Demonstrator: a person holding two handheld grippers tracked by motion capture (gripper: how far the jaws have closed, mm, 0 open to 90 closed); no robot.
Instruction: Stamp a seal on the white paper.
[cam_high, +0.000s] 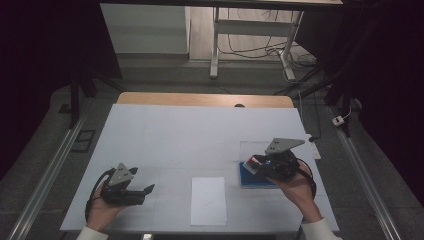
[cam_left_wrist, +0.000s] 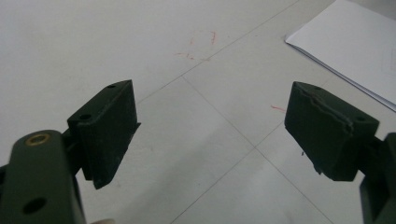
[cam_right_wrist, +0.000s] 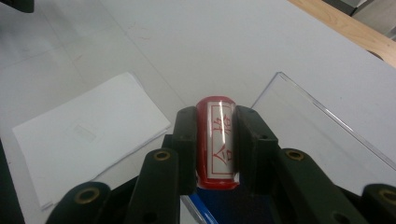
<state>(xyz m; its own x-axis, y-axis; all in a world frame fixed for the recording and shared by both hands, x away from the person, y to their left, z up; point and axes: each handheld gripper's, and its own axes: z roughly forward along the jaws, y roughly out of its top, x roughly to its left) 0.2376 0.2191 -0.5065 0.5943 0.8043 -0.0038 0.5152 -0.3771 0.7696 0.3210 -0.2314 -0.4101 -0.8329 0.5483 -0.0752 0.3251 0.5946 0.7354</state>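
My right gripper (cam_right_wrist: 215, 135) is shut on a red stamp (cam_right_wrist: 216, 142) with a white label and red characters, held just above a blue ink pad box (cam_high: 252, 176). In the high view that right gripper (cam_high: 259, 165) hovers at the table's right side over the box, beside its clear lid (cam_high: 252, 149). A white paper stack (cam_high: 208, 200) lies near the front middle of the table, also seen as the paper stack (cam_right_wrist: 84, 140) to the left of the stamp. My left gripper (cam_high: 145, 192) rests low at the front left, and its jaws stand wide apart with nothing between the left gripper (cam_left_wrist: 210, 135) fingers.
A white sheet (cam_high: 200, 145) covers the wooden table (cam_high: 205, 99). Beyond the far edge stand a white desk frame (cam_high: 250, 30) and cables on the floor. A power strip (cam_high: 339, 120) lies on the floor at right.
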